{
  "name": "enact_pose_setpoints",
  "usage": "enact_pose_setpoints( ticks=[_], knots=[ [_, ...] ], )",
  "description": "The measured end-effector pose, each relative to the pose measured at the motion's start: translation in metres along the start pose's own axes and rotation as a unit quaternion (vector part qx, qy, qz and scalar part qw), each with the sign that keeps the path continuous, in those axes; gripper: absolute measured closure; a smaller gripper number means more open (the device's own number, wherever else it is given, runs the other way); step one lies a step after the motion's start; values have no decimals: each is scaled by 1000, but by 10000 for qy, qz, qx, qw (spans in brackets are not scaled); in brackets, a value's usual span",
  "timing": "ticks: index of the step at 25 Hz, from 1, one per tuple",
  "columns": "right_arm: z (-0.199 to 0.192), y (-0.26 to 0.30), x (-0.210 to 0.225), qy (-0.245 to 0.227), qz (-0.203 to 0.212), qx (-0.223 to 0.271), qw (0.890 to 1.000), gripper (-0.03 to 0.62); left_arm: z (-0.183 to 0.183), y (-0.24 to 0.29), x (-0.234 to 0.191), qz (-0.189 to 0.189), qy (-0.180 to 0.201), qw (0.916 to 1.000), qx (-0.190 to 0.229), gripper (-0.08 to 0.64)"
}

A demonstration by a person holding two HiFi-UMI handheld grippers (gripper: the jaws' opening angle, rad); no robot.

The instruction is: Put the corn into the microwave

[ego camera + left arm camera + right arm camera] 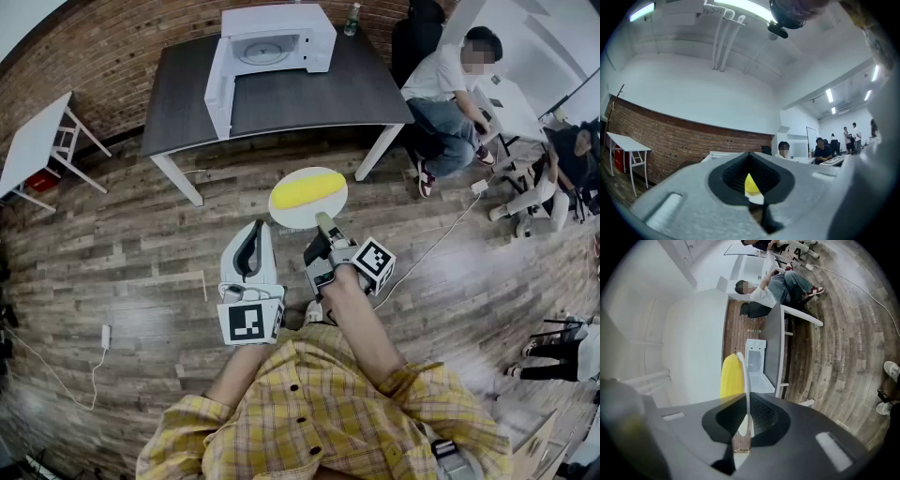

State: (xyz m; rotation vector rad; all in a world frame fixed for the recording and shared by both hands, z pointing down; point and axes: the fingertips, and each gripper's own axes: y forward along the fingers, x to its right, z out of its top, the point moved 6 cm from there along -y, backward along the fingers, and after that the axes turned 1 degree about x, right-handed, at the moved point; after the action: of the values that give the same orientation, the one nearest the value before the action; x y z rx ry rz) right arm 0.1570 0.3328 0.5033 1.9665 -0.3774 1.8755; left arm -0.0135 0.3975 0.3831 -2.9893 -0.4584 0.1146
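- Your right gripper (323, 225) is clamped on the near rim of the white plate (286, 217), which you hold out level ahead of you.
- The corn (307, 190) lies on that plate, beyond the jaws, with its long axis crosswise to your reach.
- The microwave (272, 42) sits straight ahead on the dark table (309, 94), well apart, with its door swung open.
- Your left gripper (257, 228) is closed on nothing, just beside the plate's left edge.
- The corn looks smooth, bright yellow and whole.
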Motion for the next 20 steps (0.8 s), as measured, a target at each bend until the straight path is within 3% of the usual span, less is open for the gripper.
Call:
enact_pose_setpoints(
  ticks=[12, 20],
  knots=[
    [30, -2, -2, -52, 22, -96, 9999, 574, -2, 18, 27, 93, 100, 9999, -2, 564],
    [59, 2, 7, 33, 62, -303, 9995, 574, -9, 34, 54, 365, 214, 9991, -13, 563]
  ],
)
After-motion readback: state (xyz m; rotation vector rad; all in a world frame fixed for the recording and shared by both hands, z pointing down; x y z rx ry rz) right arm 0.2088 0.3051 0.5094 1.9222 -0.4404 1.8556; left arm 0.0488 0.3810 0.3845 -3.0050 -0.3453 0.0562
